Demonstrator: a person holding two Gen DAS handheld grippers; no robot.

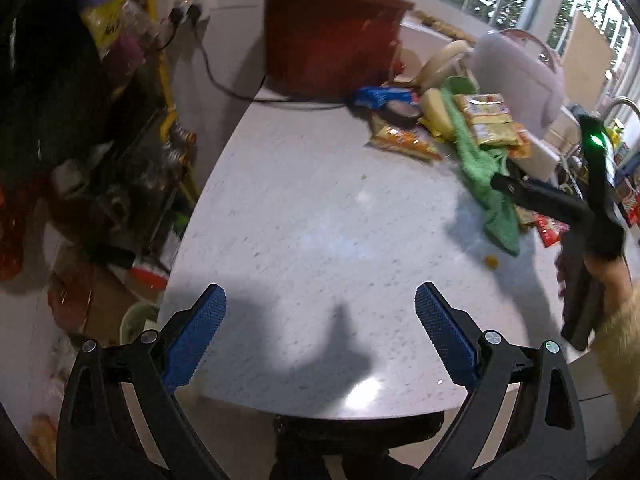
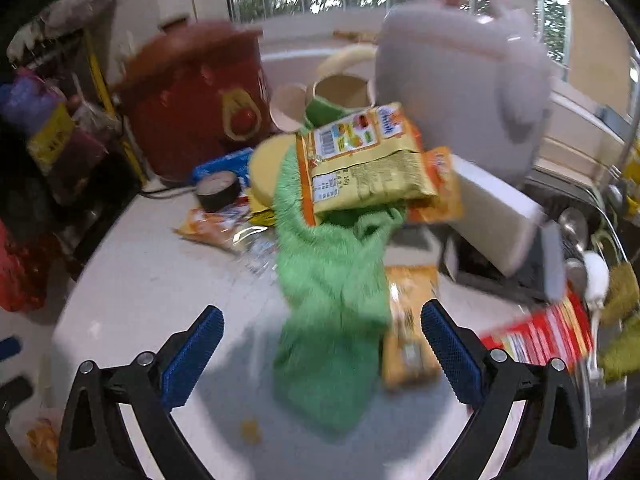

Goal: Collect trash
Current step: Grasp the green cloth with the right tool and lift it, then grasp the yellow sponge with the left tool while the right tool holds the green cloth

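Snack wrappers lie heaped at the far side of the white counter (image 1: pixel 320 208). A yellow packet (image 2: pixel 360 160) rests on a green cloth (image 2: pixel 332 320). An orange wrapper (image 2: pixel 408 344) lies just inside my right gripper's right finger, and a red wrapper (image 2: pixel 540 336) lies further right. Another orange wrapper (image 1: pixel 404 142) and a blue wrapper (image 1: pixel 384 96) lie near the red pot. My right gripper (image 2: pixel 322 336) hangs open over the cloth's near end, holding nothing. My left gripper (image 1: pixel 320 312) is open and empty above bare counter near the front edge. A hand (image 1: pixel 612 276) carries the right gripper at the right.
A red pot (image 1: pixel 332 36) and a white cooker (image 2: pixel 460 80) stand at the back. A tape roll (image 2: pixel 218 192), a white box (image 2: pixel 496 216) and a sink (image 2: pixel 580 220) with utensils crowd the right. A yellow crumb (image 1: pixel 491 261) lies on the counter. Cluttered shelves (image 1: pixel 120 152) stand left.
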